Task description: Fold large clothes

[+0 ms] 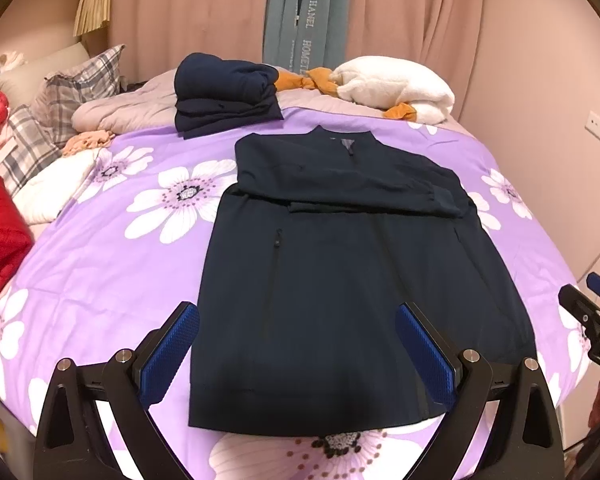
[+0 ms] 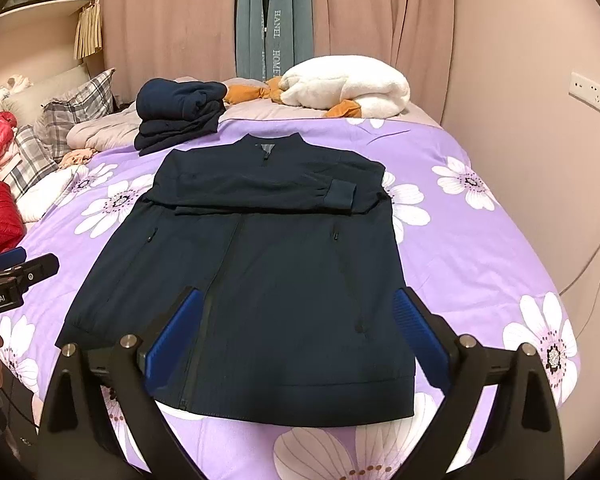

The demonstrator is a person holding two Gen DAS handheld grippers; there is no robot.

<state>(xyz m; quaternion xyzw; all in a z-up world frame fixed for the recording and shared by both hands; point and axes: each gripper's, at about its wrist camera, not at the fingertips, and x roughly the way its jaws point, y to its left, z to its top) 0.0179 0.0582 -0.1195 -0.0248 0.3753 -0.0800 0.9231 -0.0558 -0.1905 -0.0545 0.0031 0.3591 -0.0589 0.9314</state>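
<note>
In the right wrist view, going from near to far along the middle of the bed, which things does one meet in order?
Right gripper, open above the hem → dark navy jacket lying flat, its sleeves folded across the chest → jacket collar → white plush blanket → pink curtain.

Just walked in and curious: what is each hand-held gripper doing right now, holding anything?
Left hand-held gripper: open, holding nothing, above the dark jacket.
Right hand-held gripper: open, holding nothing, above the same jacket.
</note>
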